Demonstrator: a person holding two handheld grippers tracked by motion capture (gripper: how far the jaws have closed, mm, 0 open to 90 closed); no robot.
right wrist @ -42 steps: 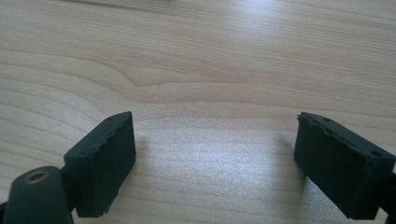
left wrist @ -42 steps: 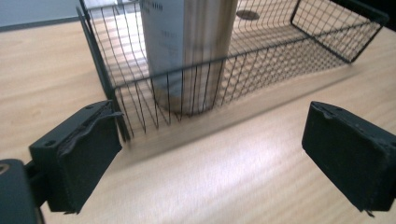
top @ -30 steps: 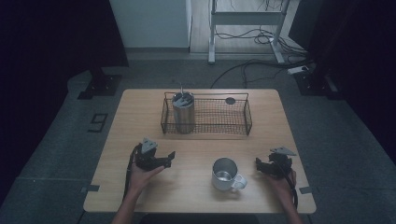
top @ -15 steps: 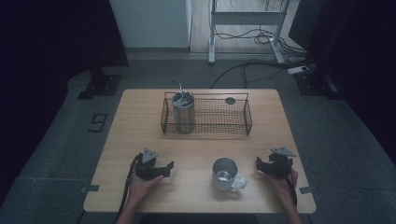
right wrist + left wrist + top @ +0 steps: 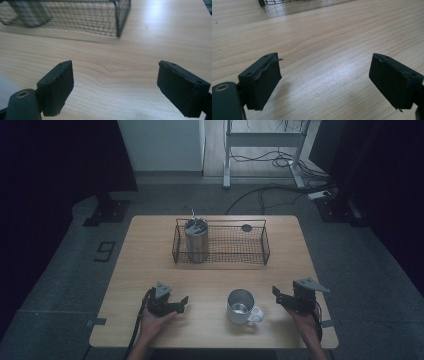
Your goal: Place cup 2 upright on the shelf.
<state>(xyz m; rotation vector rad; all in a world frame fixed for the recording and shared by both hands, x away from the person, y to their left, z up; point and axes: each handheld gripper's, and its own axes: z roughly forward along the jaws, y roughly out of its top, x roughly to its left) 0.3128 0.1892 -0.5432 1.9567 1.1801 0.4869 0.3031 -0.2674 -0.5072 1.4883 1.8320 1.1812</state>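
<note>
Left tool [image 5: 184,301], jaws spread and bare though just closing in a little, lies low on the worktop [image 5: 150,265]. Right tool [image 5: 276,294] hovers, jaws likewise spread with nothing between. The mug [image 5: 241,306] stands between them, nearer the right; the basket [image 5: 222,243] lies beyond.

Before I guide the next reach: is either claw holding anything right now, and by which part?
Nothing is held. The left claw and right claw both stand open over bare table; the mug sits untouched between them.
</note>
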